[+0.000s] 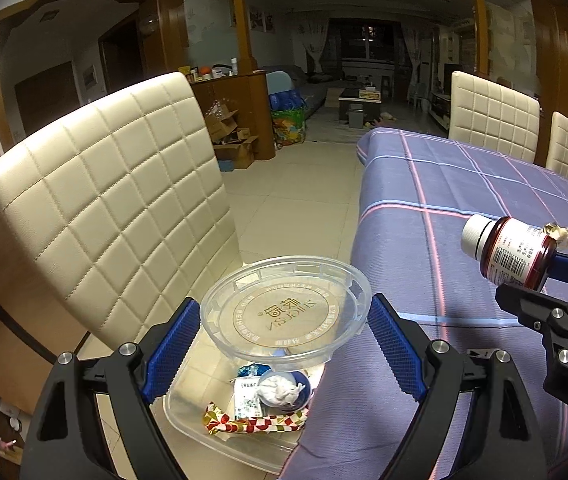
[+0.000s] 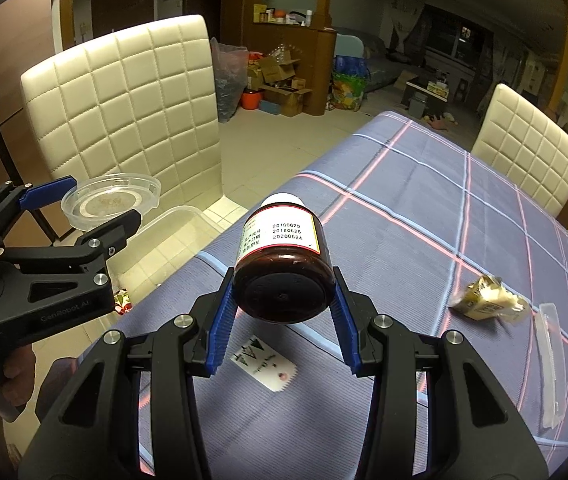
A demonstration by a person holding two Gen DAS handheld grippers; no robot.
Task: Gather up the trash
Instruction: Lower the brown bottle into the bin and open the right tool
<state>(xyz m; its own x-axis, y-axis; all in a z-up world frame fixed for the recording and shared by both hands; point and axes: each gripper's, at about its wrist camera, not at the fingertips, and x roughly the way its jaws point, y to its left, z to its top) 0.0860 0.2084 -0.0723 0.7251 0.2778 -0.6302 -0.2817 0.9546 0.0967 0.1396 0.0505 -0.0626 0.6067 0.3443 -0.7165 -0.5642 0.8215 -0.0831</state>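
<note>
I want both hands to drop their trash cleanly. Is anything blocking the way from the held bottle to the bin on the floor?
Yes: the clear lid, held in the left gripper, hangs right over the bin, covering part of its opening. The right gripper holds the bottle above the table.

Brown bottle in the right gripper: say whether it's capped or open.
Capped. The brown bottle wears its white cap, seen on its neck in the left wrist view.

A bench (image 2: 423,208) is covered by a purple cloth crossed with pink and pale blue lines. Cream quilted chairs (image 1: 116,208) are drawn up beside it, two more (image 1: 491,116) along its far side. Cardboard boxes (image 2: 284,80) are piled on the tiled floor (image 1: 291,208) against a wooden counter (image 1: 244,96).
</note>
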